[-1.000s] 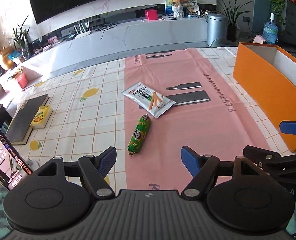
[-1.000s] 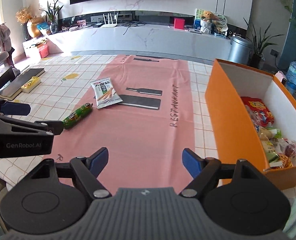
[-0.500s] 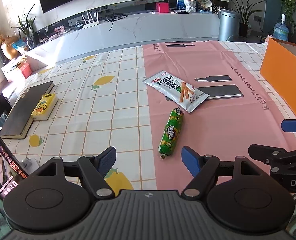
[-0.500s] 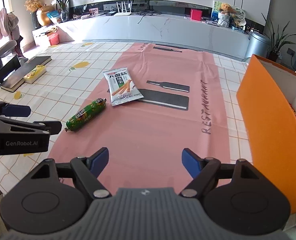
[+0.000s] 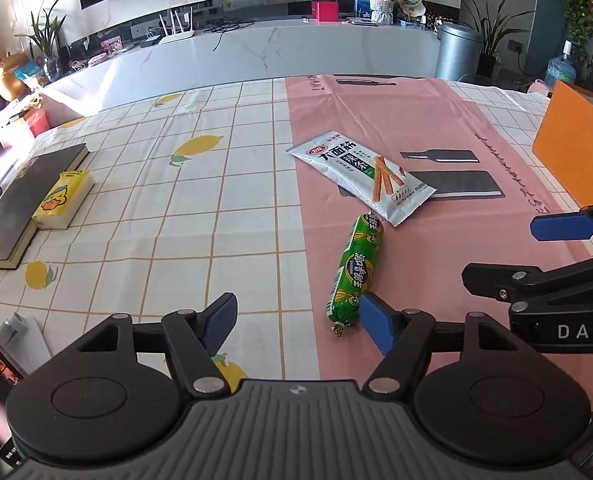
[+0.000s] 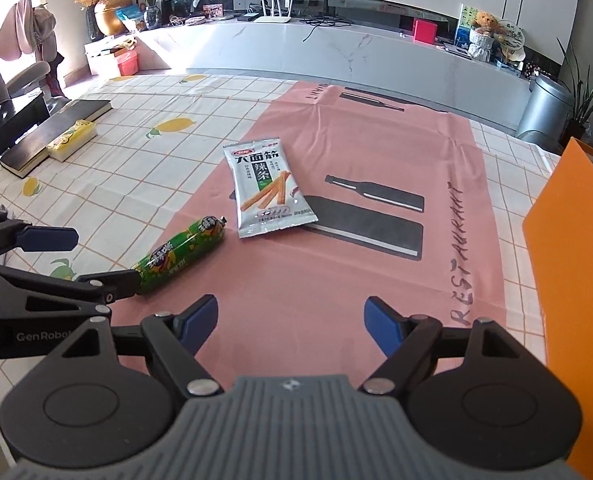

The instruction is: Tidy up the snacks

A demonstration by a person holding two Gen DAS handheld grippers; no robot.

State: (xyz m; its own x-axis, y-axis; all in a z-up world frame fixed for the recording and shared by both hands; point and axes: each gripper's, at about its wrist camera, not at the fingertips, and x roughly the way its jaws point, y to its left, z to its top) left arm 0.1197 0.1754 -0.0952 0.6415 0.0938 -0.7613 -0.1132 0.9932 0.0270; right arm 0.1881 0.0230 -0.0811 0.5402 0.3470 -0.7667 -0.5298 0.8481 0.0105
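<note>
Worktop [image 5: 184, 216] under a checked lemon-print cloth, with a pink mat [image 5: 436, 120] laid over its right half. Orange box [image 6: 576, 248] stands at the mat's right edge. A dark book [image 5: 20, 196] lies at the far left with a yellow tissue pack [image 5: 62, 199] resting on it.

Left gripper [image 5: 296, 322] hangs low over the seam between cloth and mat; its jaws are spread but have just been closing a little, with nothing between them. Right gripper [image 6: 290, 318] hangs over bare mat, jaws spread and empty.

On the mat, a silver snack packet [image 5: 360, 178] lies flat, partly over a printed black bar. A green sausage [image 5: 356, 272] lies just beside the packet's near corner, its near end just beside the left gripper's right fingertip [image 5: 376, 328].
</note>
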